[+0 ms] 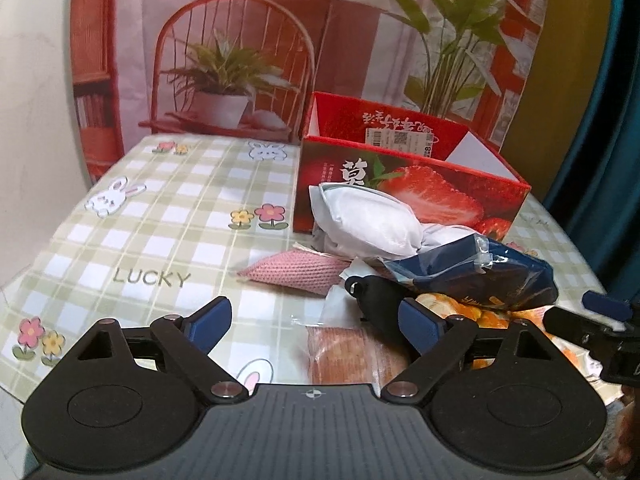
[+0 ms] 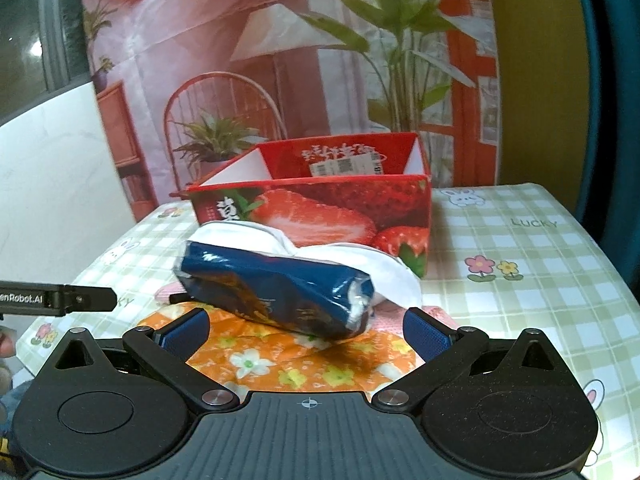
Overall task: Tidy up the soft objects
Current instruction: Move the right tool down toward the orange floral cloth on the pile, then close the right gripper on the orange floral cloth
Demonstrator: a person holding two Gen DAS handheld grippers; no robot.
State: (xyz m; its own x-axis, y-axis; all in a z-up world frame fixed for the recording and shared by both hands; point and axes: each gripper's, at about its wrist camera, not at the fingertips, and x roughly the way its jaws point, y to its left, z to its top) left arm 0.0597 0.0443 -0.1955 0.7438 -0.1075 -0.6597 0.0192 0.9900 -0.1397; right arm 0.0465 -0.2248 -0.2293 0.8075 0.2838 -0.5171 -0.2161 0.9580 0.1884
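Left hand-held gripper (image 1: 316, 322) low over desk, blue pads wide apart, nothing between. Right hand-held gripper (image 2: 306, 330) pads wide apart too, over orange flowered cloth (image 2: 304, 360), not squeezing it. Shiny dark blue plastic pack (image 2: 276, 292) lies on cloth. Pink knit pouch (image 1: 296, 272) just left of pile. White cloth bundle (image 1: 368, 224) behind, touching open red strawberry box (image 1: 420, 192), far on checked desk (image 1: 160, 220).
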